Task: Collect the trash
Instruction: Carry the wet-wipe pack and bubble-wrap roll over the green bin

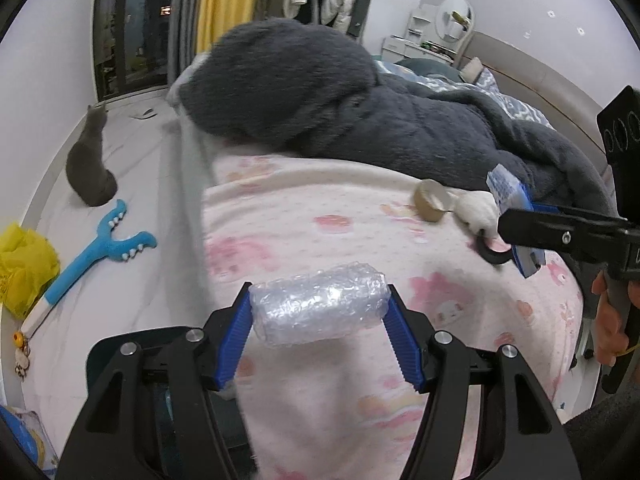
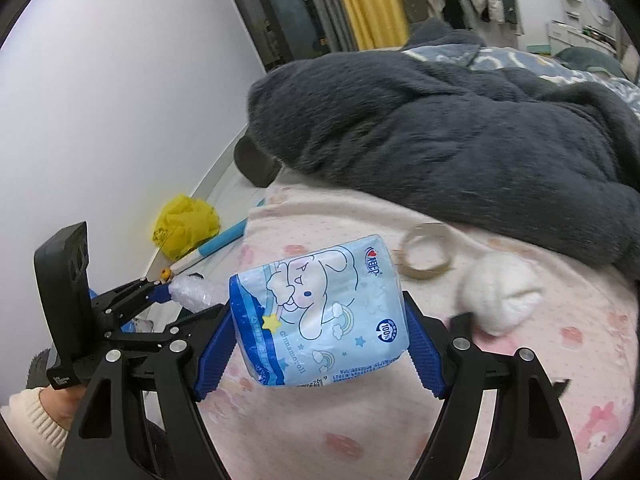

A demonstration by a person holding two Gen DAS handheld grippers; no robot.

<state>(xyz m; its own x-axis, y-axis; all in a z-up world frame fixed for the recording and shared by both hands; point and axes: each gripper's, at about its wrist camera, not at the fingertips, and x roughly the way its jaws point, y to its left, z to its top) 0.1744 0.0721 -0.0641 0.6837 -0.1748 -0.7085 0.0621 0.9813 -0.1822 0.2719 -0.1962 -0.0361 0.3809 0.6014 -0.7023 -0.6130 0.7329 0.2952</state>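
My left gripper (image 1: 319, 304) is shut on a clear roll of bubble wrap (image 1: 320, 306), held above the pink blanket (image 1: 320, 220). My right gripper (image 2: 318, 312) is shut on a light blue tissue pack (image 2: 320, 312) with a cartoon dog printed on it. In the left wrist view the right gripper (image 1: 516, 236) comes in from the right with that tissue pack (image 1: 506, 188). In the right wrist view the left gripper (image 2: 170, 290) shows at the left with the bubble wrap (image 2: 192, 294). A brown tape ring (image 2: 426, 254) and a white fluffy ball (image 2: 500, 298) lie on the blanket.
A dark grey fleece (image 1: 360, 112) is heaped across the bed. On the floor at the left sit a grey cat (image 1: 90, 164), a blue toy (image 1: 100, 252) and a yellow plastic bag (image 1: 24, 268). A black ring (image 1: 492, 254) lies by the white ball.
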